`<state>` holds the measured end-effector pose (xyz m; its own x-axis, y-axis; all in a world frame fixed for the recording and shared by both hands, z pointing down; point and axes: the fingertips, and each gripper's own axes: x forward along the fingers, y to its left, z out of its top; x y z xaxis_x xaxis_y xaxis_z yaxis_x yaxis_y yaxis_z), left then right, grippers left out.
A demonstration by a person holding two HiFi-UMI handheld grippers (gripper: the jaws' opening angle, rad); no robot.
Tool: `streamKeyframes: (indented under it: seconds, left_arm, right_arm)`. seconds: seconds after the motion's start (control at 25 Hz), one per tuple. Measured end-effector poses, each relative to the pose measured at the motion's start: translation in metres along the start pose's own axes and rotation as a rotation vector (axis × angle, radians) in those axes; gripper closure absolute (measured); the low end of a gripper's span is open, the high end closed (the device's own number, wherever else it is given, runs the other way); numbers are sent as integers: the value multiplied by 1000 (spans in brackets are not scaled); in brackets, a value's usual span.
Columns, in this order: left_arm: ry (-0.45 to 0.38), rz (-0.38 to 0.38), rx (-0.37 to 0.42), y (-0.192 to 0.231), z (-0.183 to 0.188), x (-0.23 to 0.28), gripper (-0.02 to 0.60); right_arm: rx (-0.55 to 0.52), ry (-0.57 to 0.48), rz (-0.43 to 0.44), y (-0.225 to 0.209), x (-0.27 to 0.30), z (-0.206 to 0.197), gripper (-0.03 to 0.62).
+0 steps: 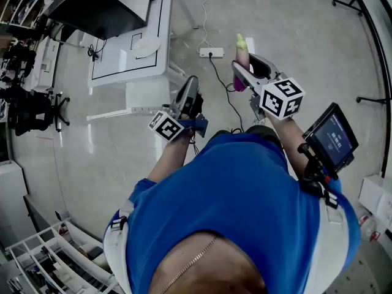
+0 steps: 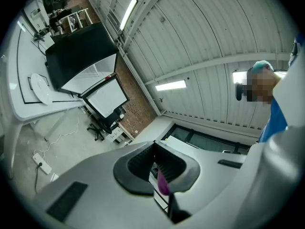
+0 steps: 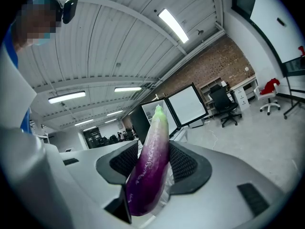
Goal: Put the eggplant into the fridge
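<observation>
The eggplant [image 1: 242, 56], purple with a pale green tip, stands upright in front of the person's chest, above the floor. My right gripper [image 1: 245, 64] is shut on its lower half. In the right gripper view the eggplant [image 3: 150, 168] fills the gap between the black ribbed pads [image 3: 187, 162] and points up at the ceiling. My left gripper [image 1: 190, 86] is held beside it to the left, also tilted up, with its jaws [image 2: 155, 163] closed together and nothing held. A purple sliver shows low in the left gripper view. No fridge is clearly seen.
A white table [image 1: 122, 60] with a dark box [image 1: 104, 8] and a white plate [image 1: 147, 46] stands at the upper left. A power strip [image 1: 211, 52] and cable lie on the floor ahead. A wire rack [image 1: 43, 256] is at the lower left, and office chairs [image 1: 27, 112] at the far left.
</observation>
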<state>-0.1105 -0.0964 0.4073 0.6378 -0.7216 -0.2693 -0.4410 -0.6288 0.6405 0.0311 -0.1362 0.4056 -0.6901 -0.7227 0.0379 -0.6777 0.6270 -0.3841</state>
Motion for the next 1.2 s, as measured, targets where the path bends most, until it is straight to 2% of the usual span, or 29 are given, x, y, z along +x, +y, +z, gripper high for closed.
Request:
streamKeyframes:
  seconds: [0.48,1.2]
  left_arm:
    - [-10,25,-12,-1,-3,-8,574]
    - [6,15,-15,4,-8,1,574]
  right_arm:
    - [8,9,14,4,1,-2,385]
    - [3,2,19,4,5,-1,385]
